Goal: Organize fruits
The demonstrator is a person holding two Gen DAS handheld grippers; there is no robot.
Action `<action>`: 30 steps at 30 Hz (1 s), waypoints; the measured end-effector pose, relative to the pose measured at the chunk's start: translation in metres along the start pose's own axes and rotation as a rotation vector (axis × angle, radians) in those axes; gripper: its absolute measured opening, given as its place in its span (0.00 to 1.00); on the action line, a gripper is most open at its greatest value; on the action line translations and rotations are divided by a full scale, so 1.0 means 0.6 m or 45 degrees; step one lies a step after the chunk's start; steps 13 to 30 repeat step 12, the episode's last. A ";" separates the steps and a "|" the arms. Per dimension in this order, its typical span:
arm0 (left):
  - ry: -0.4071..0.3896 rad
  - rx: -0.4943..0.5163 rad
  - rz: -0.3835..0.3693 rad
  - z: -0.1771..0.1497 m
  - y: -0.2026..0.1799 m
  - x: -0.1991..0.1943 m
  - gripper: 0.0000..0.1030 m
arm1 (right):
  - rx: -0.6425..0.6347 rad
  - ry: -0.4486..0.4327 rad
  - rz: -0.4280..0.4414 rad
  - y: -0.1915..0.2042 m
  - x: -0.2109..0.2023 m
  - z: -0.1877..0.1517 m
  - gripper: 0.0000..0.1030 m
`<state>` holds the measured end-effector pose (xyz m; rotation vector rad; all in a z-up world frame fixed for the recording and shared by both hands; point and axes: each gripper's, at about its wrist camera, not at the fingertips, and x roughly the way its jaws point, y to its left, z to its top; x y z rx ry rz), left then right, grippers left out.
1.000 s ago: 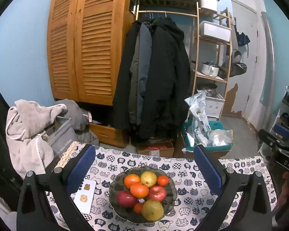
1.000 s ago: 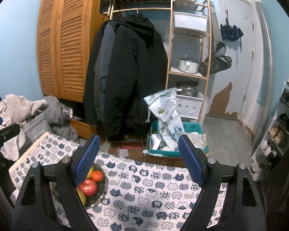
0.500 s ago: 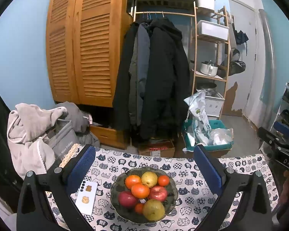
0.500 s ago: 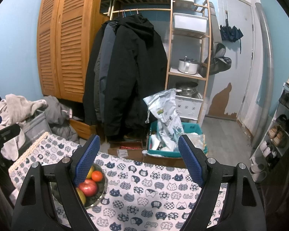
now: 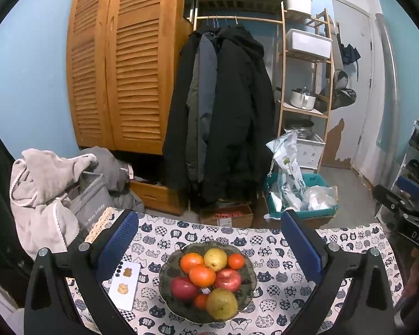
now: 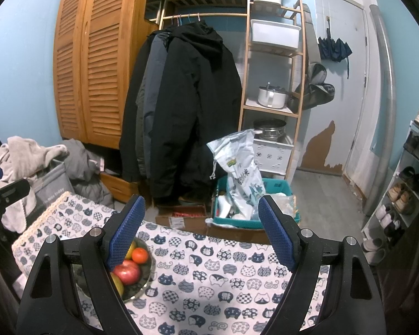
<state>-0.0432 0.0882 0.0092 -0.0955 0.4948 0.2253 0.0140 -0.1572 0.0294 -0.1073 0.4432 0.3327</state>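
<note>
While your left gripper (image 5: pixel 209 236) hangs wide open and empty above the fruit bowl (image 5: pixel 167 287) on the cat-print tabletop (image 5: pixel 287 293), your right gripper (image 6: pixel 201 223) gapes empty too, the bowl behind its left finger (image 6: pixel 124 230)

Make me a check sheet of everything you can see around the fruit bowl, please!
Surface: table under a cat-print cloth, bare to the right of the bowl.
Job's things: dark bowl heaped with oranges, red apples and yellow pears.
Clutter: white phone lying flat left of the bowl, apart from it.
Grippers: left gripper open, framing the bowl, holding nothing; right gripper open over bare cloth, bowl at its left finger.
Cables: nothing seen.
Surroundings: wooden louvred wardrobe, hanging dark coats, shelf rack with a pot, teal crate with bags, shoe rack, laundry pile.
</note>
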 end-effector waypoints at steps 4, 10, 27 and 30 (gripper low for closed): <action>-0.003 0.009 -0.002 0.002 -0.003 0.001 1.00 | 0.001 0.000 0.001 0.000 0.000 0.000 0.80; -0.007 0.025 -0.008 0.001 -0.006 0.002 1.00 | 0.000 0.000 0.001 0.000 0.000 -0.001 0.80; -0.007 0.022 -0.012 0.001 -0.006 0.002 1.00 | 0.000 -0.001 0.002 0.000 0.000 0.000 0.80; -0.007 0.022 -0.012 0.001 -0.006 0.002 1.00 | 0.000 -0.001 0.002 0.000 0.000 0.000 0.80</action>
